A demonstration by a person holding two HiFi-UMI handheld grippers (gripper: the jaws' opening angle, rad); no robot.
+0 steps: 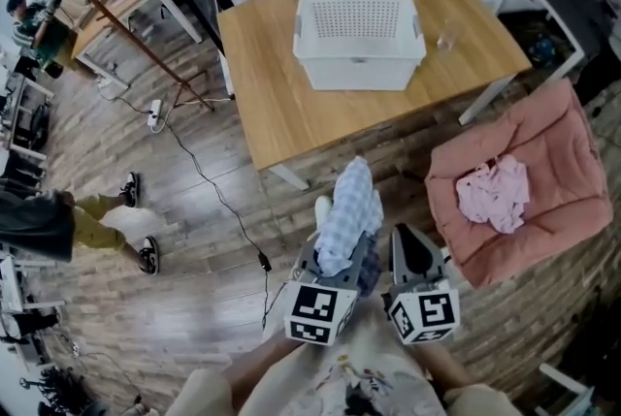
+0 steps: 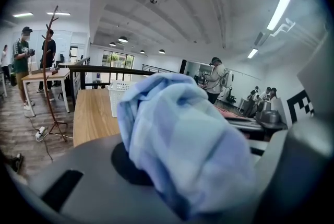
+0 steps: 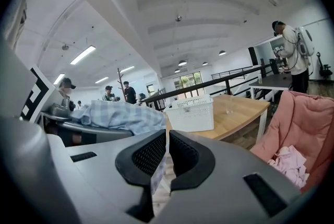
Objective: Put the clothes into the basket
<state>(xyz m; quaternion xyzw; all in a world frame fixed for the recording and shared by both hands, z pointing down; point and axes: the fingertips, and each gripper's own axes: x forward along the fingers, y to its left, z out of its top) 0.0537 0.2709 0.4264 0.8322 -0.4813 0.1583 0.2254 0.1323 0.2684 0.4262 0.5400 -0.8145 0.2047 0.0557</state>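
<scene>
My left gripper (image 1: 340,254) is shut on a light blue checked garment (image 1: 349,206), which bulges up out of its jaws above the floor in front of the table. In the left gripper view the garment (image 2: 182,134) hides the fingertips. My right gripper (image 1: 415,249) is beside it on the right, its black pads (image 3: 148,157) closed together with nothing held. The white slotted basket (image 1: 359,73) stands on the wooden table (image 1: 272,113) straight ahead. A crumpled pink garment (image 1: 495,194) lies on the pink padded chair (image 1: 558,138) to the right.
A clear glass (image 1: 448,36) stands on the table right of the basket. A coat stand (image 1: 116,21) and a cable (image 1: 209,181) occupy the wooden floor at left. A person's legs (image 1: 107,220) are at far left; more people and desks are behind.
</scene>
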